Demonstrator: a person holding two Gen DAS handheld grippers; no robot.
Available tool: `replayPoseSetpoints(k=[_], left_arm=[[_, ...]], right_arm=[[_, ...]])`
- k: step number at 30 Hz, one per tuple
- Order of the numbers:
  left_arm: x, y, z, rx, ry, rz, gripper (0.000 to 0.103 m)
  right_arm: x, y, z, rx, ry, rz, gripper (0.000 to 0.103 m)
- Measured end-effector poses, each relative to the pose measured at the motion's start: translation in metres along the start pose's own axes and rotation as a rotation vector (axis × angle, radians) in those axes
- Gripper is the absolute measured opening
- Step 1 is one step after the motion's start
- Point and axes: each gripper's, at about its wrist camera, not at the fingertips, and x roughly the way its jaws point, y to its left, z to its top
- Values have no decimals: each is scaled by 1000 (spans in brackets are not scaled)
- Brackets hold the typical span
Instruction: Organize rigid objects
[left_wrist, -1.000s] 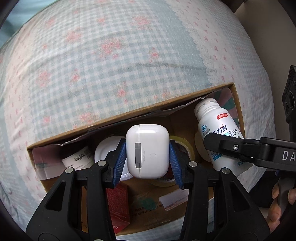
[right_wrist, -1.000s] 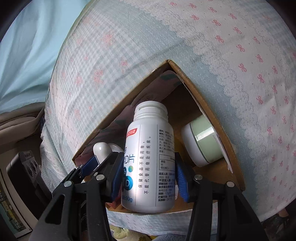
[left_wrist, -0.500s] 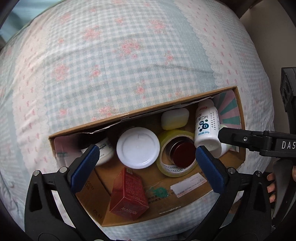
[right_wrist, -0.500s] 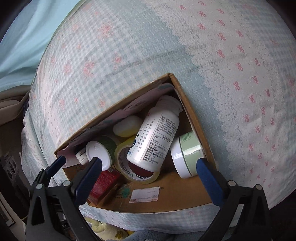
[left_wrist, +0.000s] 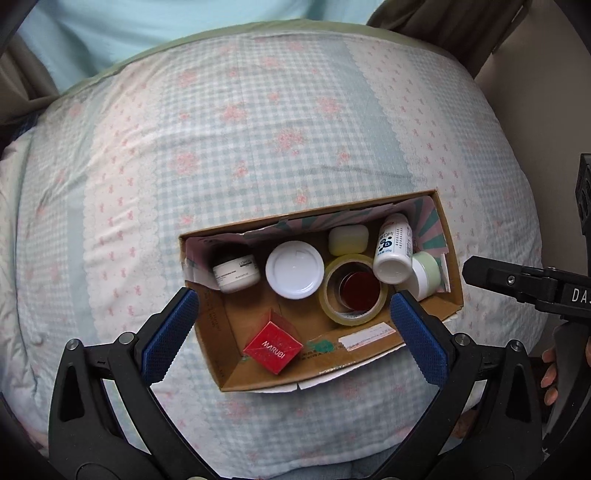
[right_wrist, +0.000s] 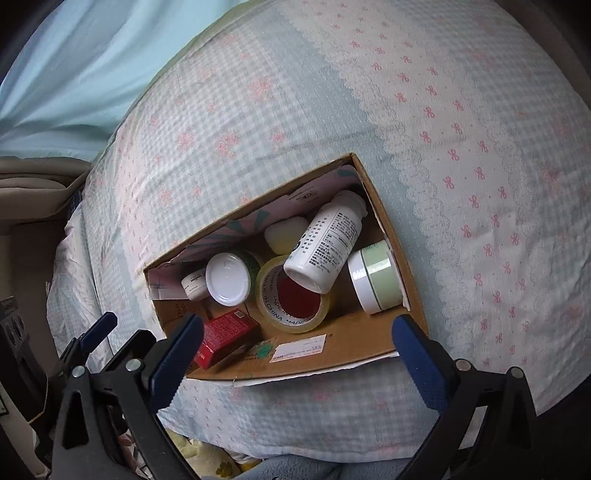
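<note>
Between the fingers: both the left gripper (left_wrist: 291, 328) and right gripper (right_wrist: 297, 358) released, spread wide, nothing grasped.
Just beyond fingers: cardboard box (left_wrist: 452, 258) on the bed quilt (left_wrist: 258, 147).
Nearest in box: red MARUBI carton (left_wrist: 273, 347).
Farther: tape roll (left_wrist: 355, 290), white bottle (left_wrist: 393, 249) leaning on it, white earbud case (left_wrist: 348, 240).

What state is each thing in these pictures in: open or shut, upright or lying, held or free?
Left gripper: open, empty.
Right gripper: open, empty.
Box: open-topped, on the quilt.
White bottle: capped, lying tilted, resting on the tape roll.
Tape roll: flat.
Green jar: shut, on its side.
White lid: facing up.
Red carton: shut, tilted.
</note>
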Motion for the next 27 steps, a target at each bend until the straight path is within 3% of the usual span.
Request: replayPoseSetpoints(k=[6, 17, 22, 27], left_arm=[[-93, -3, -20, -26, -183, 1, 103], [-277, -29, -91, -83, -585, 10, 103], [-321, -65, -135, -91, -709, 81, 103], [-333, -91, -165, -109, -752, 87, 103]], right_arm=[[-80, 27, -34, -153, -192, -44, 102], [-263, 67, -140, -381, -665, -133, 102], [-308, 62, -182, -446, -783, -131, 102], [-323, 42, -211, -491, -843, -155, 102]])
